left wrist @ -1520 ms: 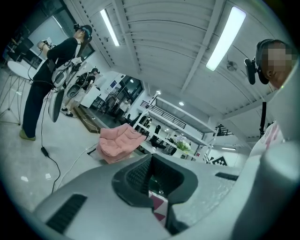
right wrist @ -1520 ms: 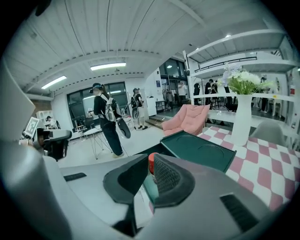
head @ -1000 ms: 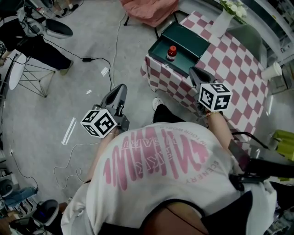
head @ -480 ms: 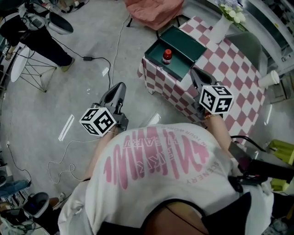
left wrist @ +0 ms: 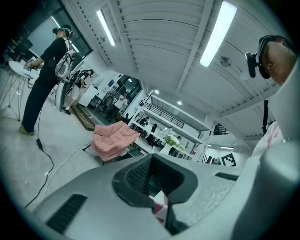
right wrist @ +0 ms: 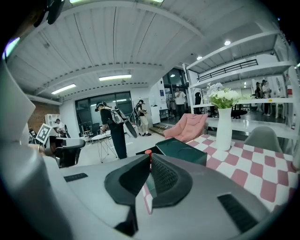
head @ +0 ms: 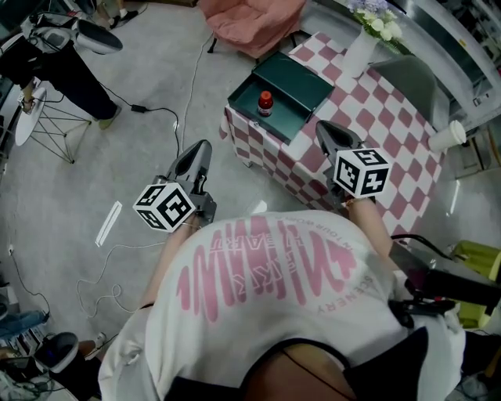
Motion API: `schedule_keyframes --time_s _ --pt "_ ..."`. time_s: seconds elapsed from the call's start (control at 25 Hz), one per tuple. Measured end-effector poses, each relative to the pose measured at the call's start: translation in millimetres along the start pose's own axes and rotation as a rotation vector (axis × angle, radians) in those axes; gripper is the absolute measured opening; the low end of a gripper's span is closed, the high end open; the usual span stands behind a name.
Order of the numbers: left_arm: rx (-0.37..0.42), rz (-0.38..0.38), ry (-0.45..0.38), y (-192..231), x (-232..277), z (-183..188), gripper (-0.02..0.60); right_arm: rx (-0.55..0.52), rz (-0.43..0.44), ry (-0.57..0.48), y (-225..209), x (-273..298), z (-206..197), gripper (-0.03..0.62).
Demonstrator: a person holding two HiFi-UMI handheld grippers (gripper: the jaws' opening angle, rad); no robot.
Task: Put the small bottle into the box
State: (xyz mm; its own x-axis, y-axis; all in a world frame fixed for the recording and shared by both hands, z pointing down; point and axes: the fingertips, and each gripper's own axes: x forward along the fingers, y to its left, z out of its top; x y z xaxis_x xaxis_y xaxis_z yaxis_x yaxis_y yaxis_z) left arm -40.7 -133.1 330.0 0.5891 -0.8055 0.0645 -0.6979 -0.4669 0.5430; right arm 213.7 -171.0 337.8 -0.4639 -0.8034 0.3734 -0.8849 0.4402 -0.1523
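Since the small bottle [head: 265, 102] stands in the box [head: 301, 78], only retreat seemingly remains. Left gripper [head: 201, 149] and just-closed right gripper [head: 323, 127] are pressed together, empty.

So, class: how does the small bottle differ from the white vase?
The small bottle is short, with a red cap; the vase is tall and white. The bottle stands inside the green box; the vase stands on the checked table and holds flowers. Both stand upright.

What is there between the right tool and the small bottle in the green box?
In the head view, only a strip of checkered tablecloth and the near rim of the box separate the right tool from the small bottle.
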Motion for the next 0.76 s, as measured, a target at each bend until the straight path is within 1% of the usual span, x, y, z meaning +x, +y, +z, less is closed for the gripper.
schedule_keyframes --time_s 0.28,0.76 --pt "0.009 0.015 0.002 -1.1 -1.8 2.3 0.008 0.014 -0.001 -0.006 -5.7 -0.3 -2.2 0.014" --pt "0.01 0.019 0.01 -2.0 -6.9 -2.5 0.008 0.019 -0.013 0.0 -8.2 -4.2 -10.1 0.014"
